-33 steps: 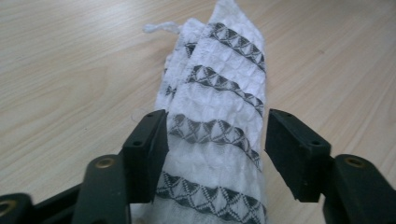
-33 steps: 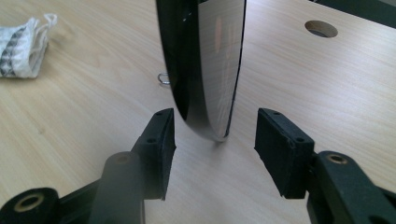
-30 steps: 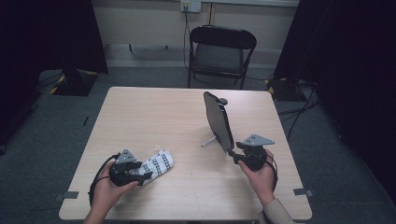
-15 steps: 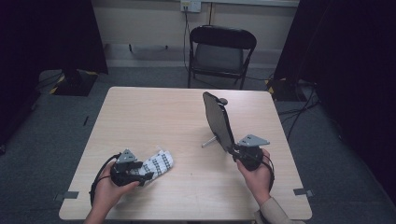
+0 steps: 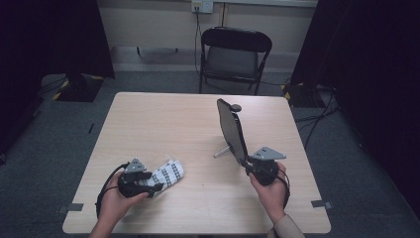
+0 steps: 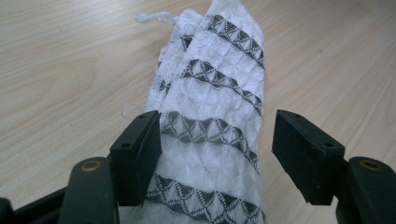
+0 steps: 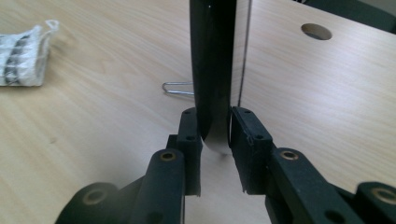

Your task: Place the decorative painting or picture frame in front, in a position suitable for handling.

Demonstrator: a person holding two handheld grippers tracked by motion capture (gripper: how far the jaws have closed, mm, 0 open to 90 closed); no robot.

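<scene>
Pretty dim room, with a light wooden table on grey carpet, a black folding chair behind it, a cream wall, and dark curtains on both sides.

ahead of left gripper: cloth blocks | ahead of right gripper: upright mirror blocks | between them: bare table

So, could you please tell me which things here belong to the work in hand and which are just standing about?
In use:
- standing mirror, its lower edge clamped in the right gripper
- folded patterned cloth, lying between the open jaws of the left gripper
- mirror's wire stand
- wooden table

Standing about:
- folding chair beyond the table
</scene>
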